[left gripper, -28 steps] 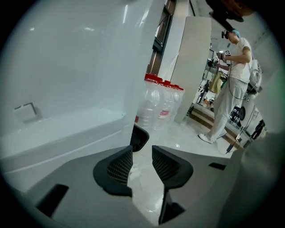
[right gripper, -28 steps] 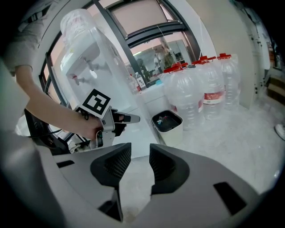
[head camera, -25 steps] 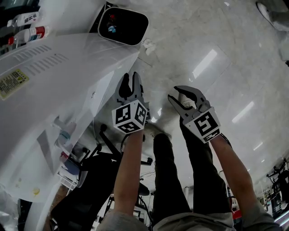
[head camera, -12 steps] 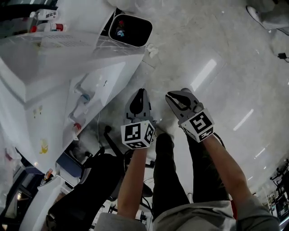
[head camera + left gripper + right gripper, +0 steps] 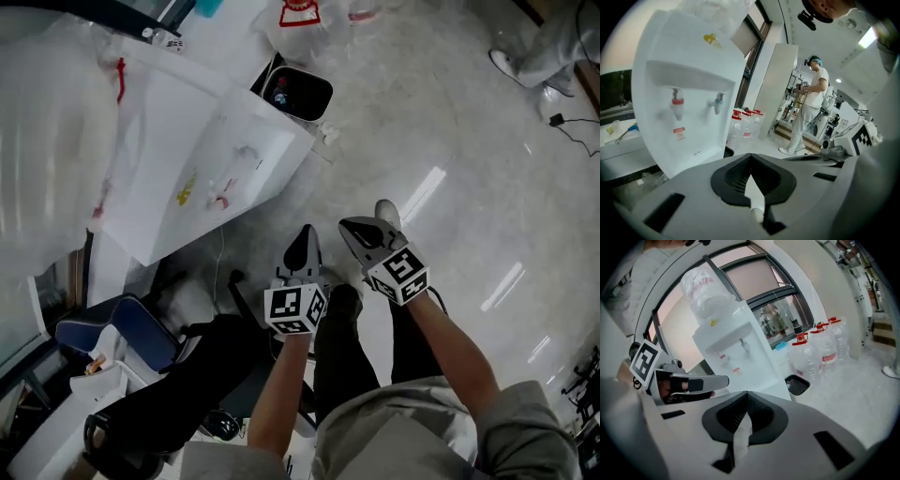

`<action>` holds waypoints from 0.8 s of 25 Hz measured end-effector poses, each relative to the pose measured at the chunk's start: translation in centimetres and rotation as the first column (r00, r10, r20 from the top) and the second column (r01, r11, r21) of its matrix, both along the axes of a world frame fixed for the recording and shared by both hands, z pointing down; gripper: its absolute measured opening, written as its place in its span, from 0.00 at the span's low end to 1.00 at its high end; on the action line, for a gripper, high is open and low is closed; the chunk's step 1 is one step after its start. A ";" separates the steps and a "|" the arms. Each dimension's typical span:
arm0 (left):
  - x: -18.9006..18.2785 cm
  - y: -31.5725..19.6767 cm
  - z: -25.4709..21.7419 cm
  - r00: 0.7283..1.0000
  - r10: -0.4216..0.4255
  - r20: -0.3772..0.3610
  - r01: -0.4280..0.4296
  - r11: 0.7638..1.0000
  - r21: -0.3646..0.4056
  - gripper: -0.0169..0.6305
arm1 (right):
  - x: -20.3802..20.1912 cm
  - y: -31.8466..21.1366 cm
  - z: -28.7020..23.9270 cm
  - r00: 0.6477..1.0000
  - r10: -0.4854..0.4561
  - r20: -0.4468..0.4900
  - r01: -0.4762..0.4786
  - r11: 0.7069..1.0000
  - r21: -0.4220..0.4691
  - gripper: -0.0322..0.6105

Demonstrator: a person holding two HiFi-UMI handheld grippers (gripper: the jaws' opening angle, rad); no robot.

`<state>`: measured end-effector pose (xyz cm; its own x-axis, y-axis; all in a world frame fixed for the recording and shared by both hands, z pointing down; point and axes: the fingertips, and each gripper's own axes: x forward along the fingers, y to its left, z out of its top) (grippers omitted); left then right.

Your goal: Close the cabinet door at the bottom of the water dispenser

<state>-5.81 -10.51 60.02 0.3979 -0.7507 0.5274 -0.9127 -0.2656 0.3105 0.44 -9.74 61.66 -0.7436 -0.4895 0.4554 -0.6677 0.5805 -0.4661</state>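
Plainly, both grippers hang clear of the tall white plastic water dispenser [image 5: 220,173], which stands on the pale glossy stone floor [image 5: 459,141] at the upper left of the head view. The left gripper [image 5: 305,239] is clenched: its jaws have just been closing, they meet in a thin seam in its own view, and nothing sits between them. The right gripper [image 5: 354,228] is likewise clenched and empty, its jaws also having just been closing. The two are held side by side over the person's dark trouser legs [image 5: 361,366], well apart from the dispenser.

In the gripper views the dispenser shows its front, with a red tap [image 5: 677,102] and a blue tap [image 5: 717,101] under a shallow recess. The white cabinet door [image 5: 691,150] below them looks flush with the body, with no gap to be seen. A clear upturned water jug [image 5: 703,284] crowns the machine. Just beside its base stands a white-rimmed, black-lined waste bin [image 5: 298,92], and near that a row of clear, red-capped water bottles [image 5: 818,352].
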 end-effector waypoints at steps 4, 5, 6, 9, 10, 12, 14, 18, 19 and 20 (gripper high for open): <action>-2.0 3.6 -3.9 1.000 -0.019 -0.021 0.018 1.000 -0.009 0.04 | -1.7 3.0 -4.7 1.000 -0.002 0.020 0.002 1.000 0.009 0.06; -2.4 4.3 -4.8 0.999 -0.022 -0.030 0.022 1.000 -0.010 0.04 | -2.1 3.6 -5.9 1.000 -0.003 0.022 0.003 1.000 0.017 0.06; -2.7 4.8 -5.8 0.999 -0.022 -0.039 0.022 1.000 -0.006 0.04 | -2.5 4.0 -7.2 1.000 -0.003 0.025 0.002 1.000 0.028 0.06; -3.5 6.2 -9.3 0.998 -0.007 -0.062 0.009 1.000 0.027 0.04 | -3.5 5.0 -11.3 0.999 0.003 0.045 -0.006 0.997 0.071 0.06; -3.7 6.6 -10.6 0.998 0.001 -0.069 0.002 0.999 0.039 0.04 | -3.8 5.5 -12.8 0.998 0.006 0.060 -0.011 0.997 0.083 0.06; -4.0 7.7 -13.3 0.996 0.018 -0.083 -0.013 0.998 0.061 0.04 | -4.4 6.6 -15.7 0.995 0.010 0.095 -0.019 0.995 0.096 0.06; -4.2 8.7 -16.2 0.994 0.036 -0.101 -0.027 0.996 0.086 0.04 | -5.0 7.9 -18.4 0.993 0.001 0.115 -0.014 0.994 0.112 0.06; -4.8 10.1 -22.4 0.988 0.080 -0.131 -0.059 0.985 0.160 0.04 | -6.2 9.4 -23.6 0.989 -0.020 0.144 -0.002 0.989 0.150 0.06; -5.0 10.3 -24.1 0.987 0.091 -0.129 -0.066 0.980 0.187 0.04 | -6.4 9.6 -24.9 0.988 -0.026 0.149 0.000 0.986 0.168 0.06; -5.2 10.5 -25.7 0.987 0.102 -0.121 -0.074 0.974 0.215 0.04 | -6.6 9.7 -26.3 0.988 -0.031 0.152 0.002 0.982 0.190 0.06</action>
